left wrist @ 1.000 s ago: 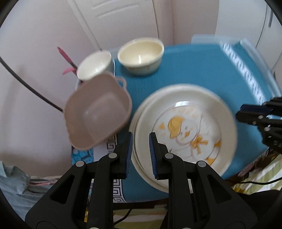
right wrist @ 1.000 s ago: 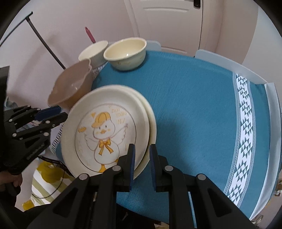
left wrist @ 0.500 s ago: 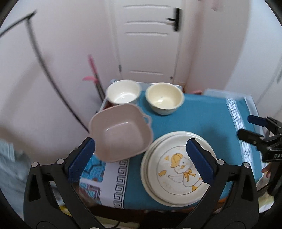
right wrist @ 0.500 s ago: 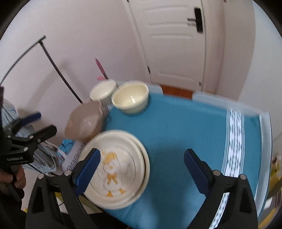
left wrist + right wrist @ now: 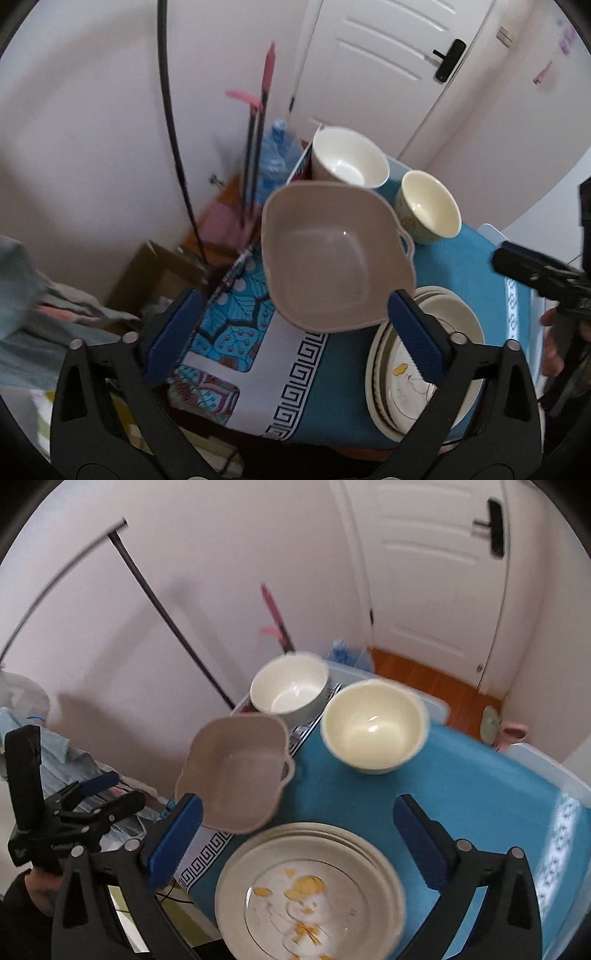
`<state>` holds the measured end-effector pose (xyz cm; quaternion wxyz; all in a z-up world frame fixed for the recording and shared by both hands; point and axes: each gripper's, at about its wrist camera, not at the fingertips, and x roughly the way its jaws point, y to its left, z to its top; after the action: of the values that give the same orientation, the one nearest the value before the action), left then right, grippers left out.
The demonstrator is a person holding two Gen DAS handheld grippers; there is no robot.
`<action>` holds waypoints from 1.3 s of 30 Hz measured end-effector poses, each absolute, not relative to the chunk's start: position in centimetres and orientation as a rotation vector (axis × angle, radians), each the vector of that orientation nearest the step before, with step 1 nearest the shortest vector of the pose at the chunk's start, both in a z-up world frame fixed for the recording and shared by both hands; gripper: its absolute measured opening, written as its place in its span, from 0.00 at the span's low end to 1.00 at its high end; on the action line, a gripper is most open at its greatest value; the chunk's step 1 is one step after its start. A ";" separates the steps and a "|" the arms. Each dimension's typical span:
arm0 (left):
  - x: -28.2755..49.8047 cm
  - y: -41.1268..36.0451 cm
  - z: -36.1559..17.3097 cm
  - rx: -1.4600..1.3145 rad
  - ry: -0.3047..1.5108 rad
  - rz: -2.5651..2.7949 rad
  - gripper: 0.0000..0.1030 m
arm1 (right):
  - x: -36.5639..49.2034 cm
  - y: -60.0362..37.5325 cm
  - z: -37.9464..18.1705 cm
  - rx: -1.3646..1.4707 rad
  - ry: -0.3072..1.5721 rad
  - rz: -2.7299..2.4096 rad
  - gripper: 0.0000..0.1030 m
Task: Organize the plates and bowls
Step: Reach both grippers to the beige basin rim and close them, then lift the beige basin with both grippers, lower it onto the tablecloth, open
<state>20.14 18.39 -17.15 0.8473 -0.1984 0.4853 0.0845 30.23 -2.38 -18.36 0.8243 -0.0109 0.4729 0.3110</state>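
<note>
Left wrist view: the left gripper [image 5: 295,332] has just spread wide, empty, the beige square bowl [image 5: 328,254] just ahead. The right gripper [image 5: 295,834] gapes empty above the duck plate stack [image 5: 310,893].

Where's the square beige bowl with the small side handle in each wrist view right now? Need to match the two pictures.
Left wrist: the square beige bowl fills the centre, above the open left gripper.
Right wrist: it sits left of centre, behind the right gripper's left pad.
Shared landmark: the stack of plates with the duck picture, just beside it on the blue cloth.
</note>
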 end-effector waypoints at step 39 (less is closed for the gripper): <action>25.7 13.5 -16.7 -0.209 1.028 -0.051 0.11 | 28.6 -4.4 -21.3 0.132 1.008 0.571 0.13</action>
<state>25.70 13.51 -16.66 0.8653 -0.1000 0.4906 -0.0245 28.57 -4.38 -21.34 0.8347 0.0621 0.4761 0.2695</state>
